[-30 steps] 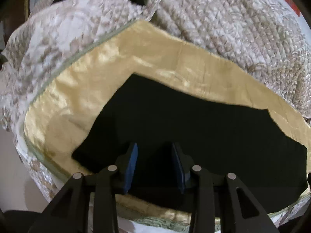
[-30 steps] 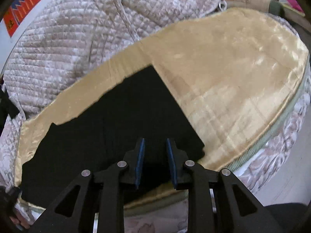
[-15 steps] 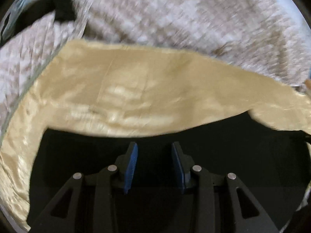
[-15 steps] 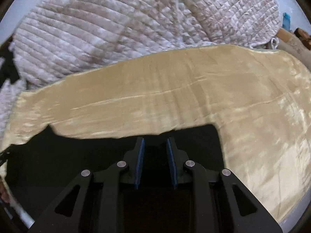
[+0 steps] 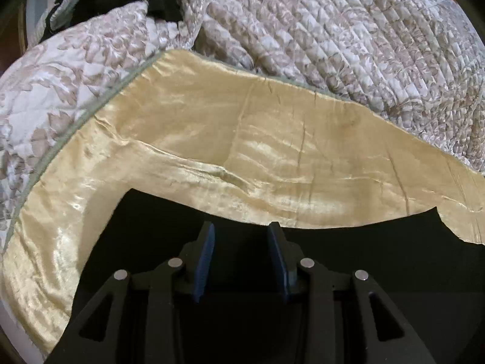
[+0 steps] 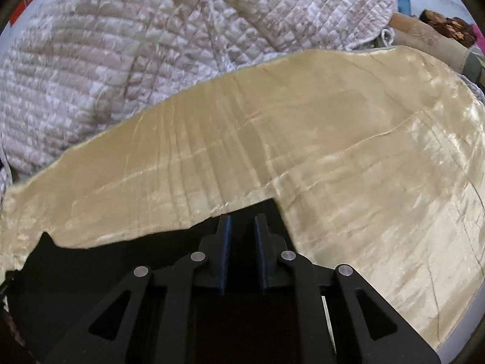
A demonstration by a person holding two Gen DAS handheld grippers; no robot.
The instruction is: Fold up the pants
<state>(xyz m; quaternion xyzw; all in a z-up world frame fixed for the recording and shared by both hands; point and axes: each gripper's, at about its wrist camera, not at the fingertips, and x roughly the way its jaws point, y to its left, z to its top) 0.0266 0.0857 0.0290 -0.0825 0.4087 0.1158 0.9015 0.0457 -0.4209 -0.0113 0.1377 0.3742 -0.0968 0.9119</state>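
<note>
The black pants [image 5: 379, 261] lie flat on a shiny cream bedsheet [image 5: 242, 139]. In the left wrist view my left gripper [image 5: 241, 236] is open, its blue-padded fingers low over the pants just short of their far edge. In the right wrist view the pants [image 6: 100, 261] fill the lower left. My right gripper [image 6: 242, 227] is open with a narrower gap, low over the pants near their far right corner. Neither gripper holds cloth.
A quilted beige-and-white bedspread [image 5: 348, 36] is bunched behind the sheet in both views [image 6: 121, 60]. A dark garment [image 5: 157, 0] lies on it at the top left. Clutter [image 6: 439, 30] sits past the bed at the far right.
Both grippers have moved forward and down over the pants, from the near edge to just short of the far edge. Their jaw openings look unchanged.
</note>
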